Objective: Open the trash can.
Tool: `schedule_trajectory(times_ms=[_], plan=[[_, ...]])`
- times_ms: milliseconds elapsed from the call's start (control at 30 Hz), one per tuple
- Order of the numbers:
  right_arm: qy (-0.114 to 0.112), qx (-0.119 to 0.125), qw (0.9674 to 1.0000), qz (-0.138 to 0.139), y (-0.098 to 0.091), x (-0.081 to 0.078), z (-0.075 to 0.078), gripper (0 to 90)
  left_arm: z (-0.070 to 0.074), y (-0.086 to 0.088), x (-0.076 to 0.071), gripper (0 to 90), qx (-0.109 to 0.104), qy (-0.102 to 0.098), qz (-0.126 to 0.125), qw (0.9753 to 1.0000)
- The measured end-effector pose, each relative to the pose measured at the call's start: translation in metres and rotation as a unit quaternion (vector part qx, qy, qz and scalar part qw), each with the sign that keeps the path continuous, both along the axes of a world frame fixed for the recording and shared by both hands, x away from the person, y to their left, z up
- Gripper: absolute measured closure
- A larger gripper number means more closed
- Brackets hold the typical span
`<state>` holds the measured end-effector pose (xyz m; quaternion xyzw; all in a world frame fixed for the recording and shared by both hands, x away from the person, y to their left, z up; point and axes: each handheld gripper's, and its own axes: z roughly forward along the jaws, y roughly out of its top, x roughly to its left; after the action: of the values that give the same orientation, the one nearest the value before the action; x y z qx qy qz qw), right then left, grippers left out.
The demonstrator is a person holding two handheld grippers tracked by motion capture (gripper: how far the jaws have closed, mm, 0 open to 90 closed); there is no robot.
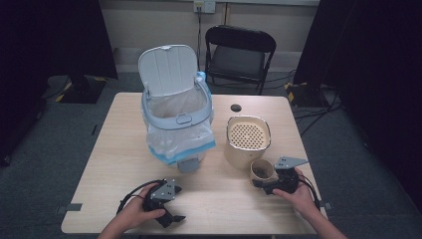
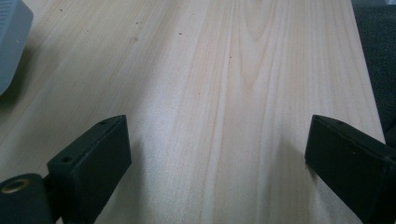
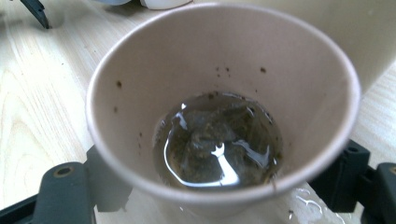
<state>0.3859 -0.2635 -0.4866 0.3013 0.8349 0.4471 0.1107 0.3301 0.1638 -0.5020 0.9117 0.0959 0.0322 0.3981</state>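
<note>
Paper cup (image 3: pixel 223 107) in the right tool (image 1: pixel 272 180) bears no readable writing.

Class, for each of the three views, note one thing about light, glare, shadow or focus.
High view: dim overall, room edges nearly black, the table the brightest area. Left gripper view: soft focus on the wood grain; the open jaws cast faint shadows. Right gripper view: white glare streaks on the liquid in the cup, whose near rim is blurred.
</note>
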Motion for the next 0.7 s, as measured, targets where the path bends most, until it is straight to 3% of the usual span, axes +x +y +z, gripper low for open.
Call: schedule_trajectory(times_ms=[367, 700], plan=[[-0.001, 0.012, 0.9999, 0.007, 0.0070, 0.0038, 0.0038, 23.7, 0.0004, 0.0001, 0.0003, 6.4, 0.003, 0.000, -0.002, 1.0000], [-0.005, 0.008, 0.9999, 0.006, 0.0044, 0.0031, 0.0056, 26.5, -0.0001, -0.0010, 0.0000, 3.6, 0.005, -0.001, -0.008, 1.0000]])
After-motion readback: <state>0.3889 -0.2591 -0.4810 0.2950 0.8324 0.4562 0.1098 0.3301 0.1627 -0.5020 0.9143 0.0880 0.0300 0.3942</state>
